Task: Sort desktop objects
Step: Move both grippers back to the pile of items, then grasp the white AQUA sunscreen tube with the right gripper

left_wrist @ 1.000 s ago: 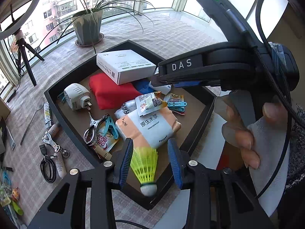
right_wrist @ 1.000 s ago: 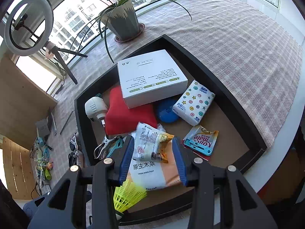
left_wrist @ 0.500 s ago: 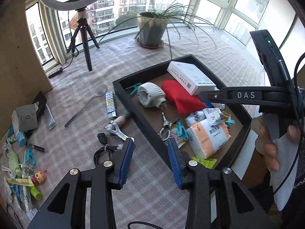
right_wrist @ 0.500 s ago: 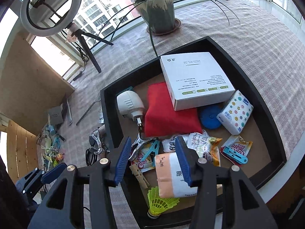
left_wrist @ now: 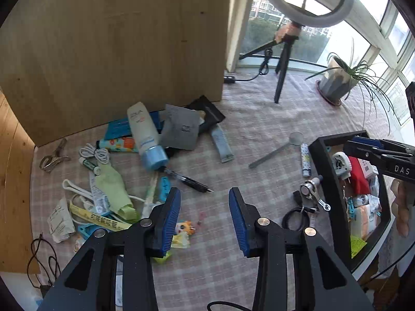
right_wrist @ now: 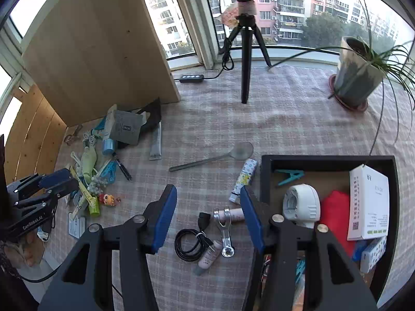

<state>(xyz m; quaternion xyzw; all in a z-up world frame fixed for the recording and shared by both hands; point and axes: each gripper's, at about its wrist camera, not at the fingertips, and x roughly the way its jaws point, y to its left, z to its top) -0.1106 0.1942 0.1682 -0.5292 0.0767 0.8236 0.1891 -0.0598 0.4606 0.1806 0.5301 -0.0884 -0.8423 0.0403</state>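
Observation:
My left gripper (left_wrist: 205, 217) is open and empty above the checked cloth, next to a heap of small items: a white tube with a blue cap (left_wrist: 145, 134), a black pen (left_wrist: 189, 180), a grey pouch (left_wrist: 180, 128) and a small toy figure (left_wrist: 185, 226). My right gripper (right_wrist: 207, 216) is open and empty above a coiled black cable (right_wrist: 190, 242), a metal clip (right_wrist: 225, 229) and a pink tube (right_wrist: 210, 255). The black tray (right_wrist: 267, 178) on the right holds a white box (right_wrist: 368, 202), a red cloth (right_wrist: 334, 207) and a white plug (right_wrist: 301, 203).
A metal spoon (right_wrist: 215, 158) and a patterned tube (right_wrist: 245, 178) lie left of the tray. A wooden board (left_wrist: 111, 49) stands behind the heap. A tripod with a ring light (right_wrist: 246, 49) and a potted plant (right_wrist: 355, 77) stand at the back.
My left gripper swung left from the tray, where the yellow shuttlecock stays, to the heap of small items. My right gripper moved left off the tray to the cable and clip.

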